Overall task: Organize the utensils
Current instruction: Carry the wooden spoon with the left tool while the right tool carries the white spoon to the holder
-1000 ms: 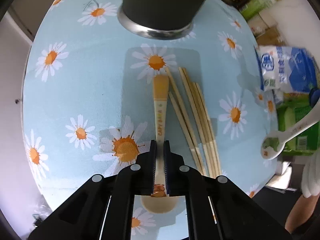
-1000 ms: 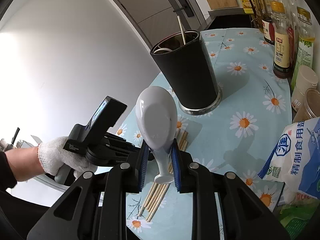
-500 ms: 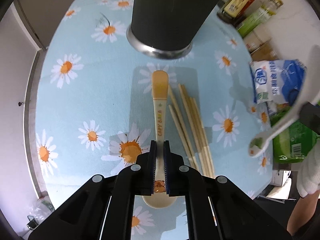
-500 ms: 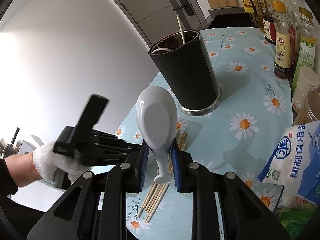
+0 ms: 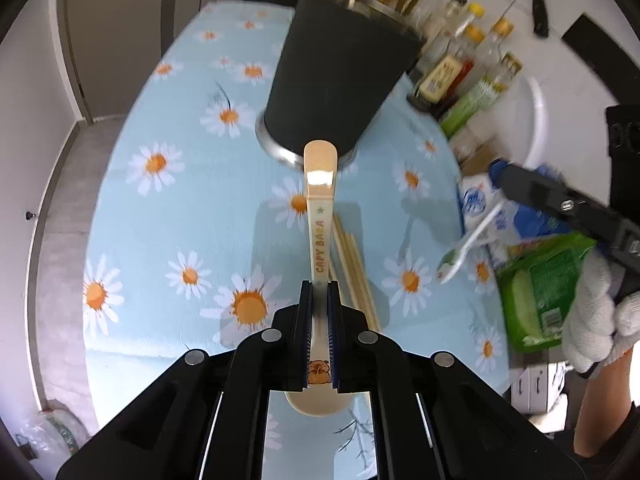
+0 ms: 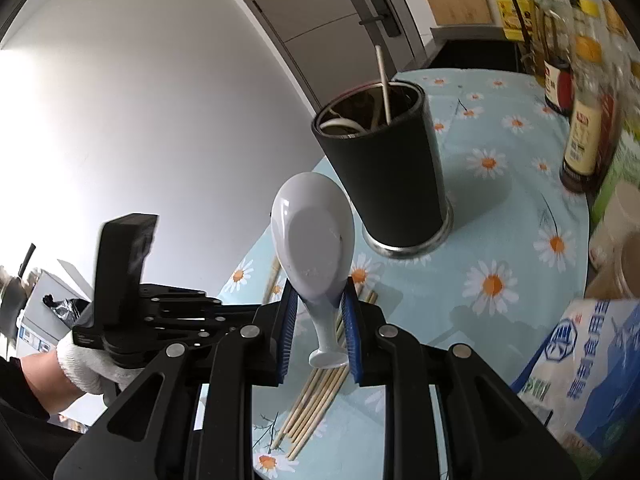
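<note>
Capybara spoon: the cream spoon (image 5: 319, 240) is clamped at its neck by the left gripper (image 5: 319, 320). A second ago it lay flat on the worktop (image 5: 168, 216) beside the chopsticks; now it is off the cloth, handle tip pointing at the foot of the black utensil holder (image 5: 340, 72).
Meaning for the task: pick-up looks done; I judge the carry to the holder is next.
White ceramic spoon: the right gripper (image 6: 320, 328) is clamped on its handle (image 6: 316, 248), bowl upward, low centre of the right wrist view, unchanged over the last second.
Chopsticks: the bundle (image 6: 316, 396) lies loose on the worktop, under the right gripper, not yet collected.
Left wrist view only: the printed handle and the pads shut on it; the bottles (image 5: 452, 68) at upper right; the salt bag (image 5: 484, 204) and green packet (image 5: 548, 292) at right.
Right wrist view only: the holder's open mouth (image 6: 368, 108), already holding a thin white stick and something pale; the gloved left hand (image 6: 80, 364) at lower left.
</note>
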The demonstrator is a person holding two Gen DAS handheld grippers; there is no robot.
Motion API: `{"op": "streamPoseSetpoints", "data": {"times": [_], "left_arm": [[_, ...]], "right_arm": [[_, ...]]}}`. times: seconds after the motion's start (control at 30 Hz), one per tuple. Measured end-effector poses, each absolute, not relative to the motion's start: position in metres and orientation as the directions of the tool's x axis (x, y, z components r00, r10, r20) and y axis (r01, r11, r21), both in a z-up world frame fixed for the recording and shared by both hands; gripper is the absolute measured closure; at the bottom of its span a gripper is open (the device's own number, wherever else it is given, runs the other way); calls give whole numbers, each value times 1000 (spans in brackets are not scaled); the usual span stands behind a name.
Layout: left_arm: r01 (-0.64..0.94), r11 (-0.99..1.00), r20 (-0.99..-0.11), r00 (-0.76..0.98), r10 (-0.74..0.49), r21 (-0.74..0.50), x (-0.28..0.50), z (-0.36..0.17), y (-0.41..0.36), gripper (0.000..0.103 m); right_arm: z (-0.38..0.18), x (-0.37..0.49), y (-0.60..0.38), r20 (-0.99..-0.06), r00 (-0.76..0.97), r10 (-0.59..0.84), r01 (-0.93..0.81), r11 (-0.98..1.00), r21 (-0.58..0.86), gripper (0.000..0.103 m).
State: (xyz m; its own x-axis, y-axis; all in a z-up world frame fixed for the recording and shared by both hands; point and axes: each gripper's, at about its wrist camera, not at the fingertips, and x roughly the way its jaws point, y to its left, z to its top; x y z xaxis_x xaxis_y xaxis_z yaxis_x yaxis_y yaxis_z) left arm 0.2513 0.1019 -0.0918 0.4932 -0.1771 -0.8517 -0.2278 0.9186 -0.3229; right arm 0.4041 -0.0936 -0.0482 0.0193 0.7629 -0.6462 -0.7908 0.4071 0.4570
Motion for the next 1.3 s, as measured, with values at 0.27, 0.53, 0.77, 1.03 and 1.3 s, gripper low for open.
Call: {"op": "streamPoseSetpoints", "data": {"times": [0.27,0.53,0.77,1.03,1.3], "left_arm": [[-190,913,-745,647,-161,-362,250,-52,103,97],[-123,903,-638,746,-189,-412,262,-15,99,97],[-65,908,-525,832,-179,-414,285,25,105,97],[-25,926,-442,883,-157,-377,307,68,117,97],[-38,935,-368,924,-101,-353,326,92,135,97]], "right_arm": [[-28,409,-85,-615,44,788,-808,390,442,79],[-6,427,-82,-573,101,813,-790,416,451,79],[13,455,-80,-511,152,846,-753,434,494,79],[44,479,-80,-444,186,876,-749,419,513,79],[72,486,-68,-416,240,877,-778,430,458,79]]}}
